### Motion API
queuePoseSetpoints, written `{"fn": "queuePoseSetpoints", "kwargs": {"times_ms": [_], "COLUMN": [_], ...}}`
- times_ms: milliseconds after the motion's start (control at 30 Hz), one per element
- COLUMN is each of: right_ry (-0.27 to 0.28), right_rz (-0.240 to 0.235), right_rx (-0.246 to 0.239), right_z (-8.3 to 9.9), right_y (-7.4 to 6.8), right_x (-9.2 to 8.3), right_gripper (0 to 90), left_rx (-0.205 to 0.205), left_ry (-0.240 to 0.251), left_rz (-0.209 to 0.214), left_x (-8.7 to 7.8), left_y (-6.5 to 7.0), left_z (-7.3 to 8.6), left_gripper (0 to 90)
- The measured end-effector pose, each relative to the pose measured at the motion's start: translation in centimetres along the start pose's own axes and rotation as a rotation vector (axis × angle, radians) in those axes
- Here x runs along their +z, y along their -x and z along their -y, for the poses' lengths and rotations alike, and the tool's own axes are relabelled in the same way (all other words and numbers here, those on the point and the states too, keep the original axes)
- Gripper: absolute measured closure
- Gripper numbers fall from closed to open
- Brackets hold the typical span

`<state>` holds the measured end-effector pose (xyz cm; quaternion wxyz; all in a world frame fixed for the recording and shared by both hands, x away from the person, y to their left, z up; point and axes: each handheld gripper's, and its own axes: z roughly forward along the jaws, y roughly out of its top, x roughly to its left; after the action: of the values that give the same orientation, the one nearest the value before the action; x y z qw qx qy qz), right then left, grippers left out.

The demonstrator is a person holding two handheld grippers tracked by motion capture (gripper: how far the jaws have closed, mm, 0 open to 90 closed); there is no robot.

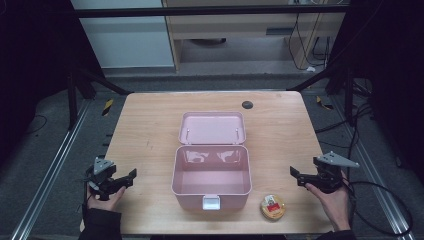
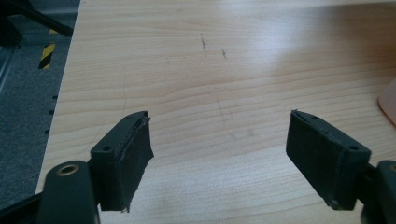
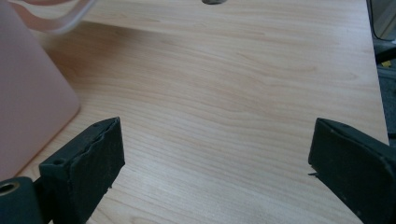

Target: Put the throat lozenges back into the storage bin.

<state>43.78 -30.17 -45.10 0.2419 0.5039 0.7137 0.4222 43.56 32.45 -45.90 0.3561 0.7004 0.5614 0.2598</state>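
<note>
The right gripper (image 1: 300, 177), jaws wide and empty like the left gripper (image 1: 131, 176), sits nearest the small round yellow-lidded tin (image 1: 272, 206) right of the open pink plastic box (image 1: 211, 172) on the tabletop (image 1: 145, 125); it looks light, rigid and slippery, best pinched across its rim.

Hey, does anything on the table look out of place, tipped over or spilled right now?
Nothing stands out. The pink box sits upright with its lid open, the small round tin rests beside it, nothing spilled.
</note>
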Motion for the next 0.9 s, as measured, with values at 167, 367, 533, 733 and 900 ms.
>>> {"fn": "queuePoseSetpoints", "kwargs": {"times_ms": [167, 367, 533, 733, 900], "right_ry": [-0.014, -0.019, -0.039, -0.074, -0.126], "right_rz": [-0.044, -0.078, -0.12, -0.17, -0.22], "right_rx": [-0.072, -0.156, -0.235, -0.319, -0.398], "right_z": [-1.5, -3.4, -4.7, -5.8, -6.1], "right_y": [-0.8, -1.8, -2.7, -3.6, -4.6], "right_x": [-0.3, -0.6, -1.1, -1.4, -1.4], "right_gripper": [4.4, 7.3, 10.5, 14.1, 15.3], "left_rx": [0.001, 0.016, 0.029, 0.04, 0.059], "left_ry": [-0.021, -0.047, -0.054, -0.069, -0.085], "left_rz": [0.0, 0.011, 0.011, 0.015, 0.017], "left_x": [0.4, 0.9, 1.1, 1.4, 1.6], "left_y": [-0.1, 0.1, 0.2, 0.3, 0.5], "left_z": [0.3, 0.5, 0.6, 0.7, 0.8], "left_gripper": [22.6, 24.2, 24.1, 24.1, 24.2]}}
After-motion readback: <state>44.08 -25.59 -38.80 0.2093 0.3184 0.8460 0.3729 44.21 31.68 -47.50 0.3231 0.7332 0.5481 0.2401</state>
